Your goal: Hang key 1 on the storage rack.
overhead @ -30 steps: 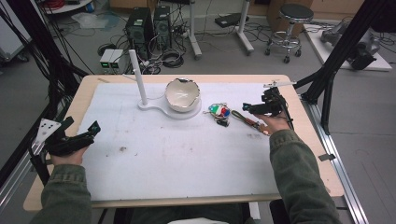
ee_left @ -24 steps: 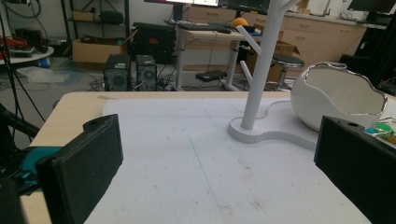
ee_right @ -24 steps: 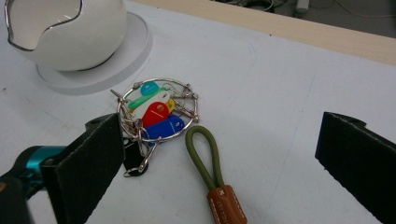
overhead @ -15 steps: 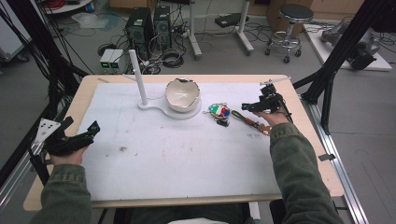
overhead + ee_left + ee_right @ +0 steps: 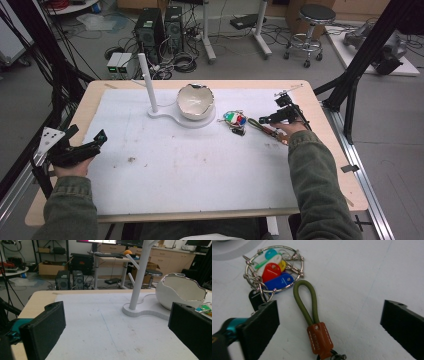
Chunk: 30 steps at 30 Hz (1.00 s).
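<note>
The right gripper (image 5: 329, 322), its fingers wide and just closing slightly, straddles the green cord loop (image 5: 305, 302) near the tabletop's (image 5: 200, 170) right edge. The left gripper (image 5: 115, 330) gapes by the left edge.

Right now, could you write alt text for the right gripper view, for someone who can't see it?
An olive cord loop with a brown leather tab lies on the white table mat, between the right gripper's open black fingers. Beyond it sits a metal ring of coloured key tags.
</note>
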{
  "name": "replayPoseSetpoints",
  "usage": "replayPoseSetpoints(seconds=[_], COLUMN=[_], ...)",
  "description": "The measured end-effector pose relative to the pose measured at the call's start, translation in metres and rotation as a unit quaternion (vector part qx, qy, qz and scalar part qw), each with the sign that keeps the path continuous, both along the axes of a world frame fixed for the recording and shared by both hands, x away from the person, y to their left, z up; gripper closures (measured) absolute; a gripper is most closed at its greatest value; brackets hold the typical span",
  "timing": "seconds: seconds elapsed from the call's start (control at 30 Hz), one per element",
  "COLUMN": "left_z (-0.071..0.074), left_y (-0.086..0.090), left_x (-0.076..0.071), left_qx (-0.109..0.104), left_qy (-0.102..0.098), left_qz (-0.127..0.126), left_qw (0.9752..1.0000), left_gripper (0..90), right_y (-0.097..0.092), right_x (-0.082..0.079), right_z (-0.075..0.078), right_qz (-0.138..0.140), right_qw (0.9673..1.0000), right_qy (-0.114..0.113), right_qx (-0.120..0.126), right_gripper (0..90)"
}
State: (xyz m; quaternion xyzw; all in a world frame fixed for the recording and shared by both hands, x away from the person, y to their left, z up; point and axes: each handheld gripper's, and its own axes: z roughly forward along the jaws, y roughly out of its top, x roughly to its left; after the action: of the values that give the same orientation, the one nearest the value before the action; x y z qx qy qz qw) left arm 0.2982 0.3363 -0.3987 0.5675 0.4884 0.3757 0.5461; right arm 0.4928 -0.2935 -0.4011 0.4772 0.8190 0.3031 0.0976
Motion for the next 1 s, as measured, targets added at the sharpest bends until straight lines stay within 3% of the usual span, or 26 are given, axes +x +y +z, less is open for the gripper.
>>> replayPoseSetpoints(seconds=[0.23,0.47,0.7,0.83,0.87,0.97,1.0], left_z=[0.000,0.000,0.000,0.000,0.000,-0.001,-0.001], left_y=[0.000,0.001,0.000,0.000,0.000,0.000,0.001], left_x=[0.000,-0.001,-0.001,-0.001,-0.001,-0.001,0.000], left_qx=[0.000,0.000,0.004,0.002,0.003,0.002,0.002], left_qy=[0.001,0.002,0.002,0.001,0.002,0.004,0.004], left_qz=[0.000,-0.001,-0.002,-0.002,-0.003,-0.004,-0.004], left_qw=[1.0000,1.0000,1.0000,1.0000,1.0000,1.0000,1.0000], left_gripper=[1.7,1.7,1.7,1.7,1.7,1.7,1.7], right_y=[-0.004,-0.005,-0.004,-0.003,-0.003,-0.002,-0.001], right_x=[0.003,0.003,0.003,0.003,0.003,0.003,0.003], right_z=[-0.005,-0.013,-0.014,-0.017,-0.017,-0.018,-0.018], right_qz=[-0.005,0.011,0.017,0.018,0.025,0.028,0.028], right_qw=[0.9999,0.9976,0.9968,0.9958,0.9957,0.9952,0.9947], right_qy=[0.015,0.057,0.070,0.079,0.081,0.088,0.095], right_qx=[-0.007,-0.037,-0.036,-0.042,-0.037,-0.030,-0.025], right_gripper=[7.0,24.6,38.8,42.6,48.7,52.8,58.9])
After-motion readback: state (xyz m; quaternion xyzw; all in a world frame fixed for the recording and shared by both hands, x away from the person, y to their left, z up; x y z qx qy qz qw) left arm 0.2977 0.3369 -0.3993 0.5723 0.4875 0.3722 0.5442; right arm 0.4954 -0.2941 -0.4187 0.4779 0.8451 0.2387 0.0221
